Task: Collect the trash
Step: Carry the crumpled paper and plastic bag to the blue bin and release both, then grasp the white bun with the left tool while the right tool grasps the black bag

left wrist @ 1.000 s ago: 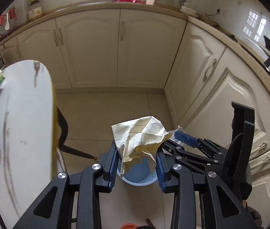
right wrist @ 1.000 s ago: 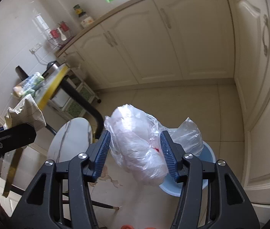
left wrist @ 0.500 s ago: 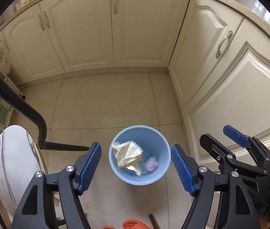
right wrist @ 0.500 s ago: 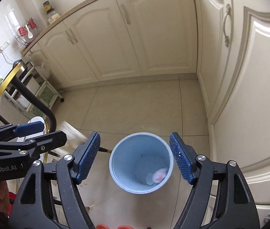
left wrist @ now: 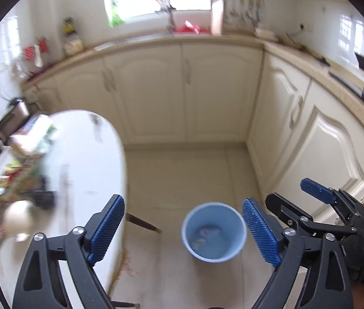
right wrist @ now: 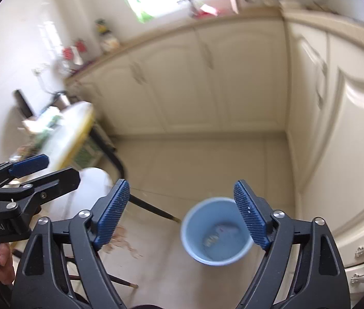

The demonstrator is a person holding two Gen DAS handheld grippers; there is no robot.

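Observation:
A light blue bin stands on the tiled floor with blurred trash at its bottom; it also shows in the right wrist view. My left gripper is open and empty, above and just left of the bin. My right gripper is open and empty above the bin, and it shows at the right of the left wrist view. A white round table at the left holds blurred packets and a pale ball-like item.
Cream cabinets line the back and right walls. A dark table leg angles down beside the bin. A stool sits under the table. A brown stain marks the floor. Both views are blurred.
Both grippers opened and dropped the yellow paper and the plastic bag into the bin. Both have since tilted up, bringing the table and countertop into view.

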